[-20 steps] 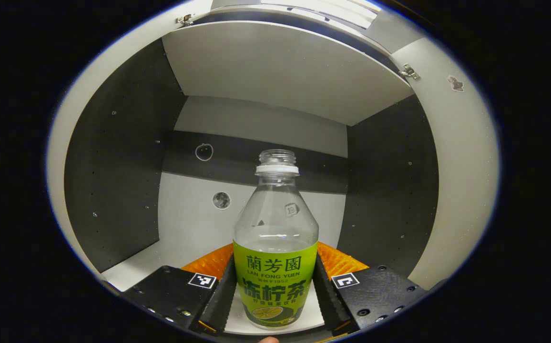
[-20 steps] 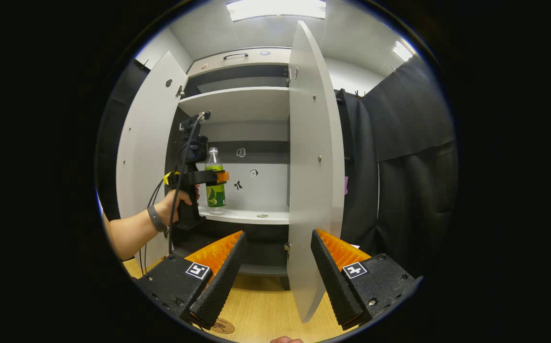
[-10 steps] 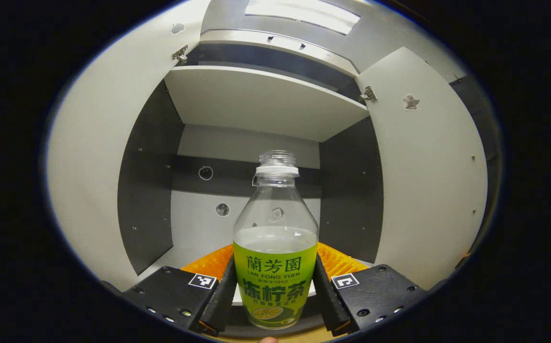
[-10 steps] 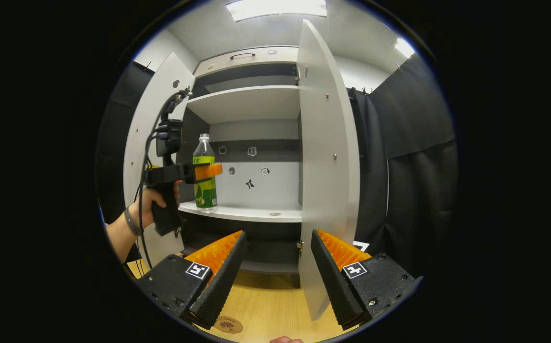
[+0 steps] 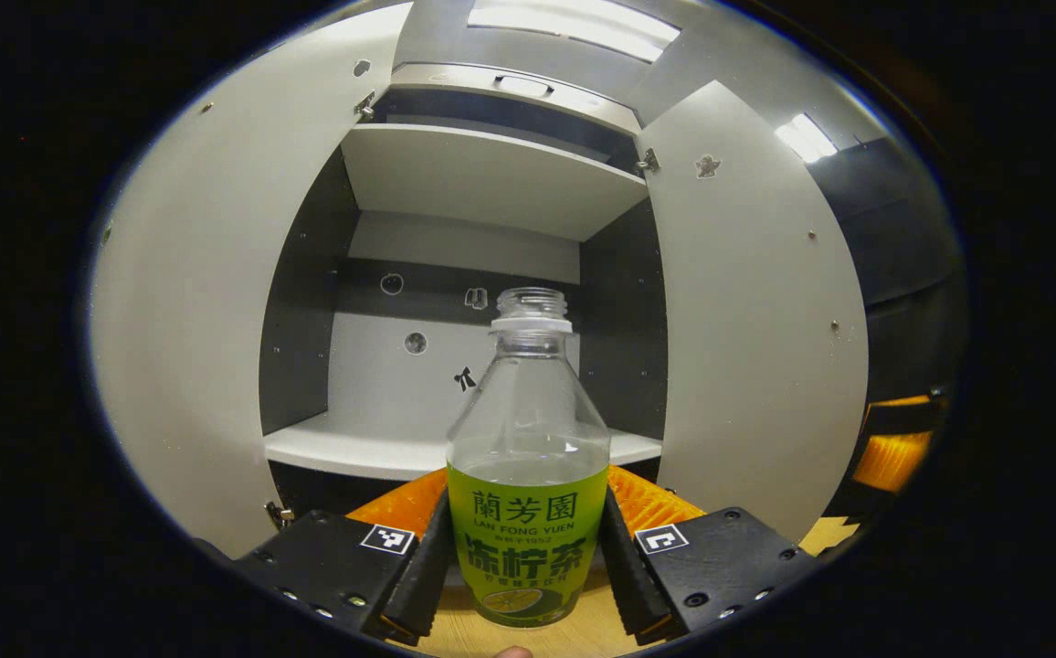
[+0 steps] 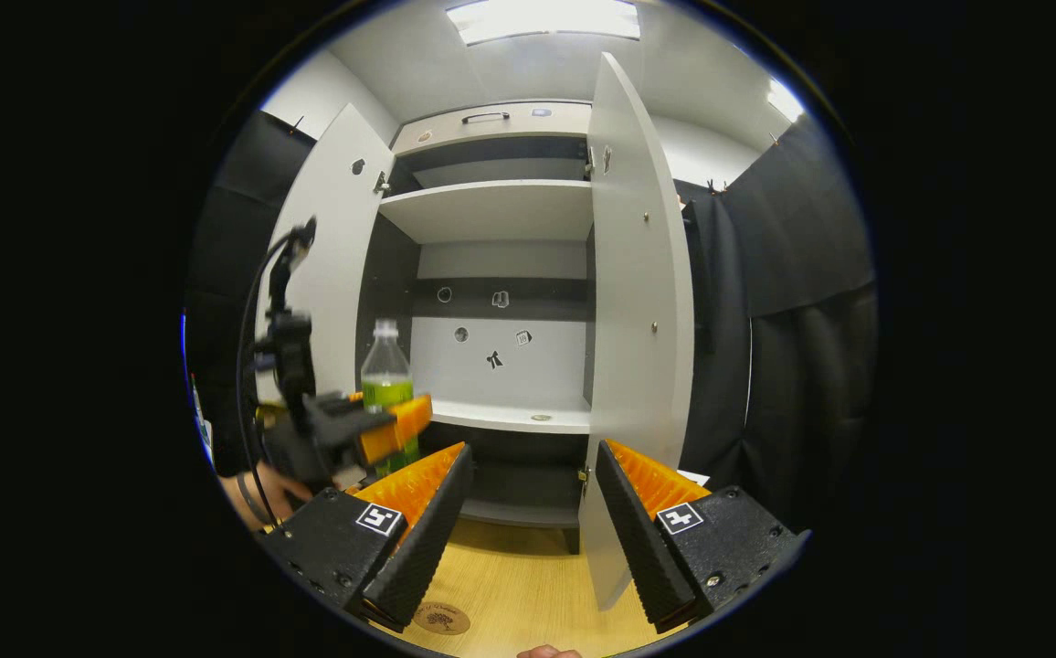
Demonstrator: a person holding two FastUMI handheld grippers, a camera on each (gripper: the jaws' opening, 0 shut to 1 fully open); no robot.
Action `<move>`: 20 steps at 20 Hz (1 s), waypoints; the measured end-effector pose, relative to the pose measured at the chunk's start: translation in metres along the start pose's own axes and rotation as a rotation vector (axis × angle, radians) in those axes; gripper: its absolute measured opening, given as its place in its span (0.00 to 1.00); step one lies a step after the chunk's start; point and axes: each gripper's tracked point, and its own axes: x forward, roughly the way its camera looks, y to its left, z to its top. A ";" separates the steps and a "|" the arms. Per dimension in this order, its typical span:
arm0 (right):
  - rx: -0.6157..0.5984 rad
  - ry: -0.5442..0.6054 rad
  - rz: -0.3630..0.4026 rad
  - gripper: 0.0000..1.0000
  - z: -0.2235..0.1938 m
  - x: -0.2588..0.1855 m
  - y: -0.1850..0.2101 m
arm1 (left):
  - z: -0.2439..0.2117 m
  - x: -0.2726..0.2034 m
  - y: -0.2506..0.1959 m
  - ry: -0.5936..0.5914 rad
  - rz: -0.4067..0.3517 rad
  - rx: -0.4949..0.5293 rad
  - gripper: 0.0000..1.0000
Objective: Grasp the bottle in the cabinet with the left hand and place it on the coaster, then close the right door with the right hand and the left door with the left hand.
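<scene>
bottle [image 5: 528, 493] upright between left gripper [image 5: 526, 567] fingers – clamped at label, outside cabinet [image 6: 491, 210] | right gripper [image 6: 528, 535] – spread wide, gripping nothing, above coaster [image 6: 441, 619]

Both cabinet doors stand open: left door [image 6: 327, 265] at frame left, right door [image 6: 633, 302] centre-right, edge-on, between right gripper [image 6: 528, 535] and booth wall. Shelf [image 6: 514, 418] opening between doors clear. Bench [image 6: 519, 585] at bottom bare apart from coaster [image 6: 441, 619]. Left gripper [image 6: 391, 439] with bottle [image 6: 386, 379] blocks lower left.
</scene>
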 end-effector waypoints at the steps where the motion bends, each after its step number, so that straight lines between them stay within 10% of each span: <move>1: 0.001 -0.002 0.001 0.83 0.001 -0.002 -0.001 | -0.012 -0.007 -0.004 0.005 0.005 -0.005 0.73; 20: -0.036 0.057 0.011 0.83 -0.002 -0.003 0.000 | -0.195 -0.071 -0.047 0.117 0.027 0.031 0.72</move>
